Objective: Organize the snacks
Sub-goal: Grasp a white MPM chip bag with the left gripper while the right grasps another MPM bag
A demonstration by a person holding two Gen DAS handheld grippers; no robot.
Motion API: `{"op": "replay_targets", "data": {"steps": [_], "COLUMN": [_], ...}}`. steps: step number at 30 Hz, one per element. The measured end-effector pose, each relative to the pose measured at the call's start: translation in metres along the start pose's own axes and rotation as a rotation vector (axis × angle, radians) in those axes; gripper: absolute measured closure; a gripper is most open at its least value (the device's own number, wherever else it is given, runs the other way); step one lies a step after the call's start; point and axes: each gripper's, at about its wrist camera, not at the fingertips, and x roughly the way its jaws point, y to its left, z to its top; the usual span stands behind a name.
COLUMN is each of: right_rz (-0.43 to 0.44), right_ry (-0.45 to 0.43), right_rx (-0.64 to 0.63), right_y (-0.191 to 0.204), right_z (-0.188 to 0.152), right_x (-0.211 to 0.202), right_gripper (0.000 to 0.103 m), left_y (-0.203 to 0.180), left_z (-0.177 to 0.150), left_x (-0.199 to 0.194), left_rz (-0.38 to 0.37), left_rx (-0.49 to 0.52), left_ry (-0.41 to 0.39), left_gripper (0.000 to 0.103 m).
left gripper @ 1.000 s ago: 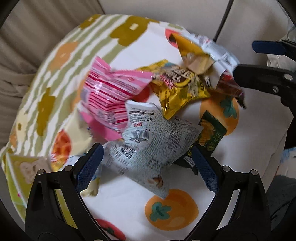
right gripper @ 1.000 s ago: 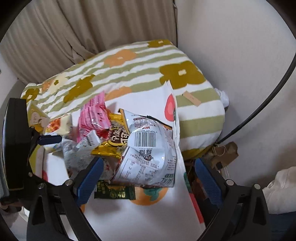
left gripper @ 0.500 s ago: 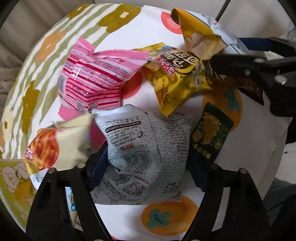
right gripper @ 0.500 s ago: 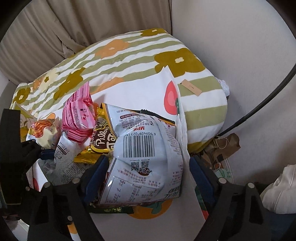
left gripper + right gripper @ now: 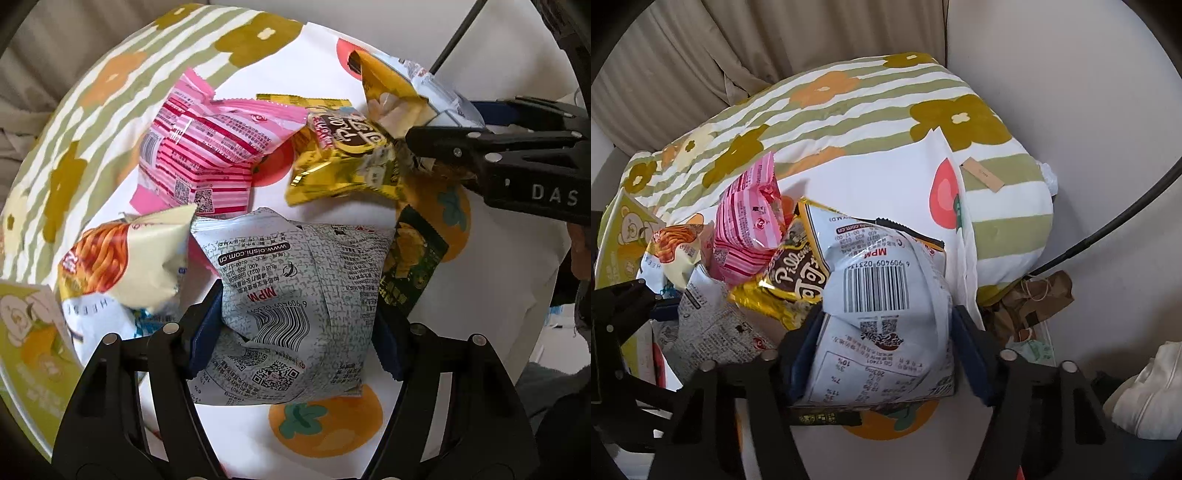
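Snack bags feel light, puffy, crinkly: my left gripper [image 5: 297, 332] is closing around a grey packet's [image 5: 295, 295] middle, my right gripper [image 5: 886, 354] closing on a white barcode bag [image 5: 886, 314].

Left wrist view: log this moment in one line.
left gripper: closing on grey bag | right gripper: closing on white bag

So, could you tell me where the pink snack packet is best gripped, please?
Probably by its flat crimped top seal, coming down from above: the pink packet stands propped against the gold packet with that seal uppermost and free, while its puffy body is hemmed in by neighbours.
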Motion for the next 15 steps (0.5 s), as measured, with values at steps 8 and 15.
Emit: {"op": "replay_targets", "data": {"steps": [8,15], "right_rz": [0.039,0.102], "right_ry": [-0.027,-0.07], "right_rx": [0.004,0.004], "right_y": [0.0,-0.005], "right_z": [-0.007,-0.009], "right_x": [-0.013,-0.05], "right_gripper": [0.049,0.049], "left_y": [-0.002,-0.008], "left_z": [-0.009,-0.022], "left_x": [-0.012,-0.043], "left_rz": [0.014,0.019], "left_rx": [-0.049,-0.139], "left_ry": [-0.025,-0.083], "left_gripper": [0.035,0.035]}}
